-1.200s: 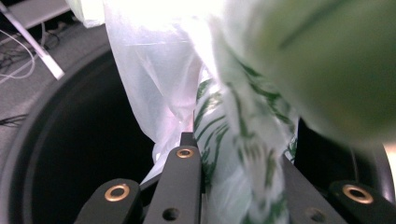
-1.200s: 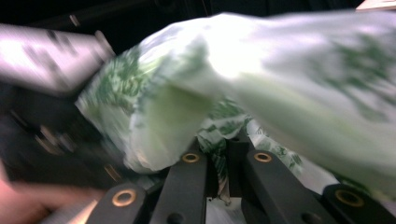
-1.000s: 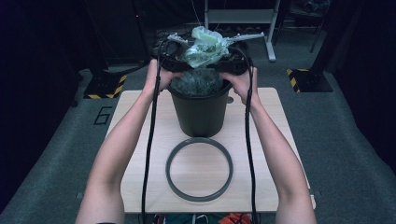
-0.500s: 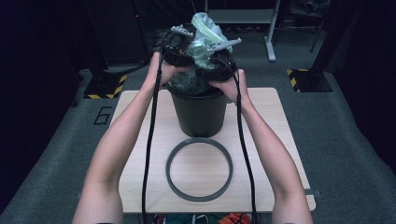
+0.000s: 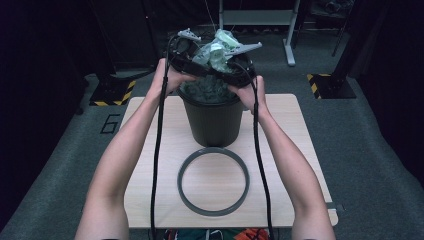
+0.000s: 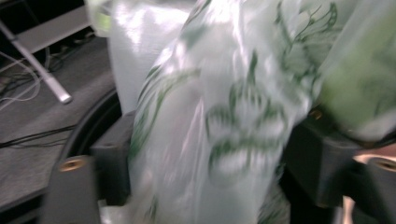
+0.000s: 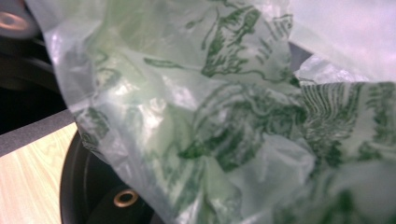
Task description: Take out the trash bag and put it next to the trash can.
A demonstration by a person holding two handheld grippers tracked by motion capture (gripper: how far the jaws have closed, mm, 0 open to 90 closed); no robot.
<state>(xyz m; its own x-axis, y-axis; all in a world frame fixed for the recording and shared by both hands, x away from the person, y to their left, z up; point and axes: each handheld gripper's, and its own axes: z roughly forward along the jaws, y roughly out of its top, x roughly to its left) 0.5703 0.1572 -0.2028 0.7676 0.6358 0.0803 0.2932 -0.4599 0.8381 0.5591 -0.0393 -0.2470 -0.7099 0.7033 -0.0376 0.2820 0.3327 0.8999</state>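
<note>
**Both grippers draw closer over the bucket with the bag between them**

Since half a second ago the two grippers have closed in on each other above the bucket, and the bag sits bunched higher between them. In the high view the left gripper and right gripper meet over the mouth of the round, dark bucket, which stands upright on the pale wood-grain desk. The bag is thin, glossy, see-through plastic printed with green leaf and flower shapes; it is crumpled and rises from the bucket's mouth between the grippers. In the left gripper view the film hangs in soft folds across the black jaws; in the right gripper view it is creased and wrinkled. Whether either pair of jaws is clamped on the plastic I cannot tell. A flat grey ring lies on the desk just in front of the bucket, apart from it.
</note>
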